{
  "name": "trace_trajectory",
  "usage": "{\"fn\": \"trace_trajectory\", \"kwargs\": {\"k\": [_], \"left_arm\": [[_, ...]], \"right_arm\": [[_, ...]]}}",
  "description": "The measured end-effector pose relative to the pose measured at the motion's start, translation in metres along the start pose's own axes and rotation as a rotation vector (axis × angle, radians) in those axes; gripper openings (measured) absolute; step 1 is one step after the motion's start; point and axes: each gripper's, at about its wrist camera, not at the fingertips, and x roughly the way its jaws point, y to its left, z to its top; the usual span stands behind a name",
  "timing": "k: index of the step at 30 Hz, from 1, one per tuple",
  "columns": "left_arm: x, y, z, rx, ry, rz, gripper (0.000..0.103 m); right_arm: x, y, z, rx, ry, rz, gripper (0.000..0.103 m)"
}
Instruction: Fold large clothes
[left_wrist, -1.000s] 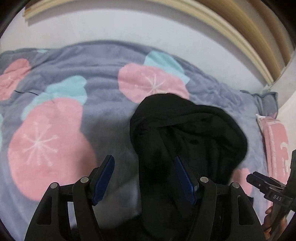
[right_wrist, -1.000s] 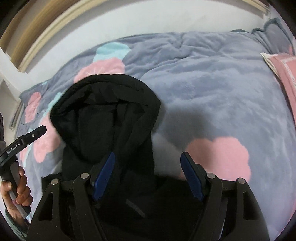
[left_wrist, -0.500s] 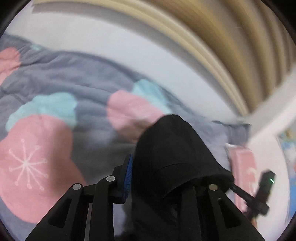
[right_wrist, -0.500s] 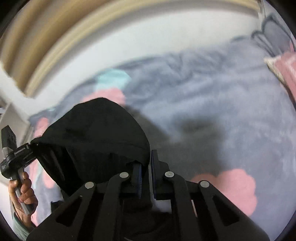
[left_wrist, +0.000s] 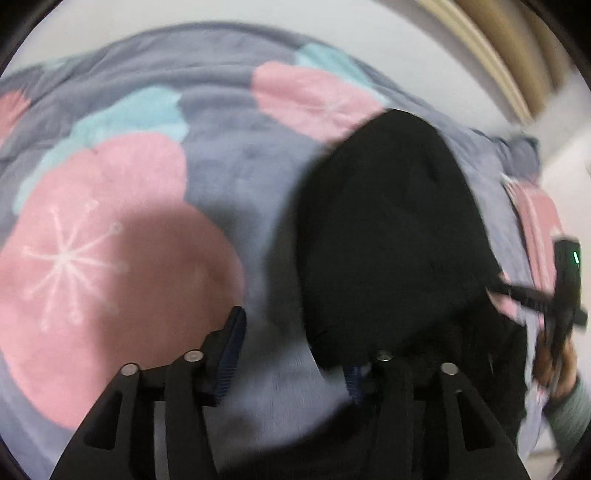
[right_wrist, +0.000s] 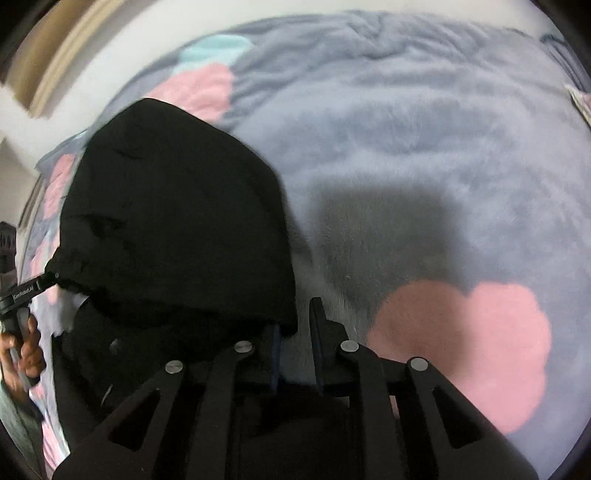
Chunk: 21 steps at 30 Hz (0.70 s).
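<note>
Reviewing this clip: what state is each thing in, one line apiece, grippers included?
Black hooded garment: hood folded over onto its body, lying on the blanket.
Grey fleece blanket with pink and teal flowers: spread flat, rumpled.
Left gripper: jaws just reopened, nothing gripped.
Right gripper: jaws just reopened slightly, hood edge over one finger.

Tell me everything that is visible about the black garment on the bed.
The black garment is soft, matte cloth with a rounded hood pointing away from the cameras. It lies rumpled on the grey blanket with pink and teal flowers. Its near edges drape beside the inner finger of each gripper; the left gripper and right gripper have just been opening, and no cloth shows between their fingers. Blur hides finer details.
</note>
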Motion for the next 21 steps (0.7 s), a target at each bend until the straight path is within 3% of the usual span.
{"fn": "trace_trajectory", "kwargs": {"k": [3,5,9,12,16,18,20,21], "left_arm": [[-0.027,-0.011,-0.018,0.090,0.010,-0.033,0.052],[-0.049,-0.017,-0.025,0.120,-0.024,-0.069,0.052],[-0.089,-0.028,0.004,0.074,-0.207,-0.176,0.055],[-0.087,-0.034,0.031,0.013,-0.313,-0.191,0.060],[-0.016,-0.030,0.046,-0.069,-0.175,-0.143,0.060],[0.020,-0.025,0.035,-0.085,-0.098,-0.055,0.060],[0.061,-0.020,0.024,-0.077,0.011,0.098,0.067],[0.072,-0.019,0.018,-0.080,0.007,0.104,0.068]], "right_arm": [[-0.023,-0.001,-0.009,-0.042,-0.003,0.016,0.048],[-0.046,0.004,-0.010,-0.070,-0.039,0.036,0.048],[-0.083,0.028,0.017,-0.098,-0.163,0.074,0.049],[-0.080,0.053,0.046,-0.127,-0.208,0.078,0.056],[-0.021,0.075,0.060,-0.169,-0.117,0.028,0.057],[0.016,0.072,0.052,-0.188,-0.047,0.001,0.057],[0.054,0.066,0.039,-0.206,0.025,-0.044,0.055],[0.064,0.064,0.032,-0.211,0.028,-0.044,0.055]]}}
